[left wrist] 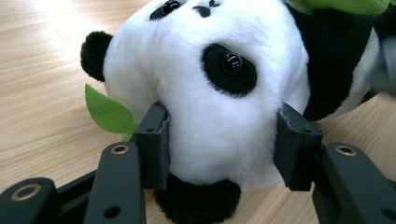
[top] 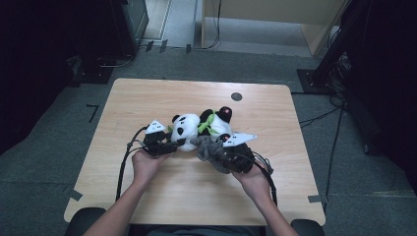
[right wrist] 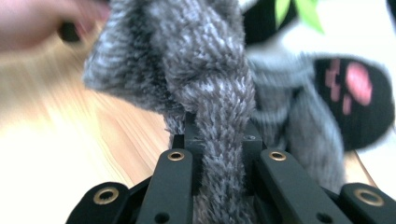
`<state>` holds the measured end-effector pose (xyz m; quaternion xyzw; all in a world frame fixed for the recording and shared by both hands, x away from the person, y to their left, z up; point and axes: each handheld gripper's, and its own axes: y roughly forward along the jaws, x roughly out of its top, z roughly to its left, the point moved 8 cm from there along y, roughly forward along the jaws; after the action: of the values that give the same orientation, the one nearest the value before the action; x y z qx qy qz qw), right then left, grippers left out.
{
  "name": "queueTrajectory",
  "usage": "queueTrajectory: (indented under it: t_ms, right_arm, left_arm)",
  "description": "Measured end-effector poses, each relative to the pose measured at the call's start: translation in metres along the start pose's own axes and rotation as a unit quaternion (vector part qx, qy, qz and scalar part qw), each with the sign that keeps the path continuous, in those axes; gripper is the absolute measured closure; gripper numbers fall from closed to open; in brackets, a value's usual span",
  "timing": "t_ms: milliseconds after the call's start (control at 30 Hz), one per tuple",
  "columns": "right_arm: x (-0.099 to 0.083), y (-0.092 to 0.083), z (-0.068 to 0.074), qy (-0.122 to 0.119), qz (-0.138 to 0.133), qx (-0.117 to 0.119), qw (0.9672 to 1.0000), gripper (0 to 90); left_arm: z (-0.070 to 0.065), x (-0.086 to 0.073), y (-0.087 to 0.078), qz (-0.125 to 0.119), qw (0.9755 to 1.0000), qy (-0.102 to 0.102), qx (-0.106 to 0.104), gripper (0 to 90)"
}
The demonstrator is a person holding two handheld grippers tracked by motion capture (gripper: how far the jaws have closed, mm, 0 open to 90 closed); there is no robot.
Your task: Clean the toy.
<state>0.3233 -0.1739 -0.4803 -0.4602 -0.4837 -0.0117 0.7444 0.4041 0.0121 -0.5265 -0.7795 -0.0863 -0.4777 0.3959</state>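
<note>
— Pale wooden table (top: 147,98) on grey carpet, seen from the high view: what lies on it?

— A black-and-white plush panda toy (top: 187,130) lies near the table's middle. My left gripper (top: 167,146) is at its head; my right gripper (top: 227,156) is just beside its body, in a fuzzy grey knitted scarf (top: 209,150).

— And your left gripper view?

— My left gripper's pads press into both sides of the panda's white head (left wrist: 219,116), pinning it. A green felt leaf (left wrist: 108,111) pokes out beside the head.

— Right gripper view?

— My jaws are clamped tight on a strand of the scarf (right wrist: 219,140), near the panda's black foot with pink pads (right wrist: 355,98).

— How far along?

— I judge it mid-way: both grips are made, but the scarf hangs bunched at the panda's body, neither clearly wound on nor pulled free.
</note>
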Motion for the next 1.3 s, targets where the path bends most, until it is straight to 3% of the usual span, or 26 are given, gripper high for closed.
queueTrajectory:
  t_ms: [133, 267, 567, 600, 900, 1100, 1300]
  right_arm:
    - [0.029, 0.004, 0.007, -0.002, -0.016, 0.008, 0.9998, 81.3]
    - [0.056, 0.012, 0.009, -0.013, -0.015, 0.004, 0.9998, 81.2]
    - [0.102, 0.051, -0.002, 0.006, 0.001, 0.010, 0.9999, 81.0]
    - [0.108, 0.062, -0.003, 0.005, 0.010, 0.005, 0.9999, 81.0]
    - [0.113, 0.092, -0.003, -0.007, 0.030, -0.010, 0.9995, 80.9]
    - [0.106, 0.094, 0.000, -0.033, 0.044, -0.012, 0.9984, 81.2]
    - [0.096, 0.092, 0.004, -0.043, 0.044, -0.008, 0.9981, 81.3]
  left_arm:
    - [0.000, 0.000, 0.000, 0.001, 1.0000, 0.001, 0.001, 46.0]
    - [-0.001, 0.000, 0.000, 0.000, 1.0000, 0.003, 0.003, 45.9]
    - [-0.002, 0.000, -0.001, -0.005, 0.9999, 0.005, 0.008, 45.6]
    - [-0.002, 0.000, -0.001, -0.006, 0.9999, 0.006, 0.009, 45.6]
    - [-0.001, 0.000, -0.001, -0.009, 0.9999, -0.003, 0.008, 44.7]
    - [-0.002, -0.002, 0.000, -0.004, 0.9999, 0.004, 0.010, 44.7]
    - [-0.001, -0.003, 0.000, -0.003, 1.0000, 0.001, 0.005, 44.5]
